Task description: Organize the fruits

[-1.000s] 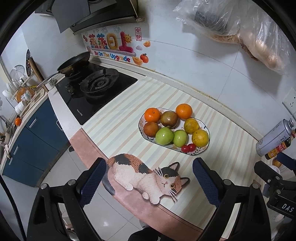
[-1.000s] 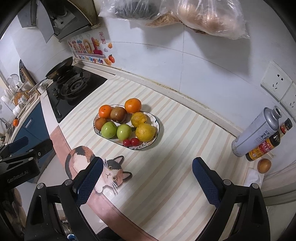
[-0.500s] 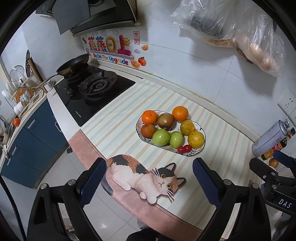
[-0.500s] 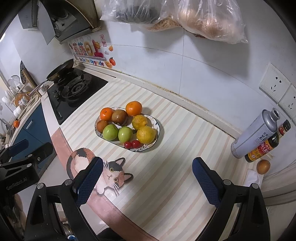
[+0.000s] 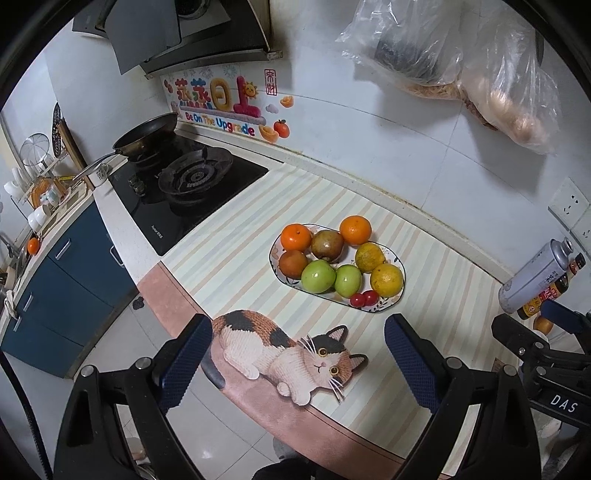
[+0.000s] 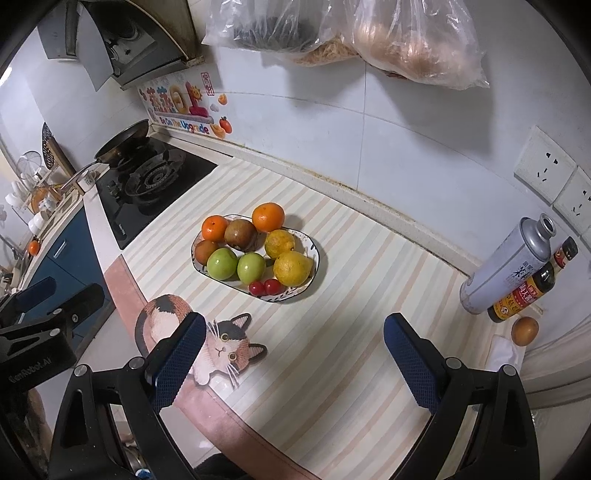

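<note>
An oval patterned plate (image 5: 384, 305) (image 6: 308, 284) stands on the striped mat, full of fruit: two oranges (image 5: 355, 230) (image 6: 268, 217), two green apples (image 5: 317, 276) (image 6: 222, 263), two yellow citrus (image 5: 386, 280) (image 6: 292, 268), brownish fruits (image 5: 327, 244) and two cherry tomatoes (image 5: 364, 298) (image 6: 264, 287). A lone brown fruit (image 6: 524, 330) lies by the bottles at the right. My left gripper (image 5: 297, 354) is open and empty, back from the plate over the counter's front edge. My right gripper (image 6: 293, 352) is open and empty, also short of the plate.
A gas stove (image 5: 184, 192) with a frying pan (image 5: 146, 138) is at the left. A metal can (image 6: 506, 266) and sauce bottle (image 6: 532, 286) stand at the right by the wall. Plastic bags (image 6: 369, 33) hang above. A cat-shaped mat (image 5: 291, 354) lies at the counter's front edge.
Both grippers have drawn back slightly; the plate sits a little higher and farther in both views. Nothing was picked up or moved.
</note>
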The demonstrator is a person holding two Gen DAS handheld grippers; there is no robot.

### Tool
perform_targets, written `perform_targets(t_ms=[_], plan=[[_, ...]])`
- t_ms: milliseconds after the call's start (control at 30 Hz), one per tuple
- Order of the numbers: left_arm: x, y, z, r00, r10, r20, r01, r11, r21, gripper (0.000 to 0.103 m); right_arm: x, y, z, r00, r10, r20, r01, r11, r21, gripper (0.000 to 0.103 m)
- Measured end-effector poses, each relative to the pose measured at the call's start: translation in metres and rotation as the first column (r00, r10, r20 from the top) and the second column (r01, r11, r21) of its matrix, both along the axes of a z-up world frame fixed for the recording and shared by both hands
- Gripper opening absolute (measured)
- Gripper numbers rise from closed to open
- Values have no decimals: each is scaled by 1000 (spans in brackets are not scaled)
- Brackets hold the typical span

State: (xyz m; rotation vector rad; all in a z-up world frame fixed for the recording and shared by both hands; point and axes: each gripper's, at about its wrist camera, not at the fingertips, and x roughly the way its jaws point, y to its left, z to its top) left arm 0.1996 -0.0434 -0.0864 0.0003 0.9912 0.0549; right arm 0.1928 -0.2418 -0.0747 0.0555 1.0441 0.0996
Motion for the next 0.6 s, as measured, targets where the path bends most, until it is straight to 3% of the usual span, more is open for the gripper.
perform_targets(t_ms=[600], plan=[[-11, -5, 8, 1000, -8, 15, 8, 1000, -1, 96, -10, -6, 9, 1000, -5, 16, 5, 1000, 8, 99]])
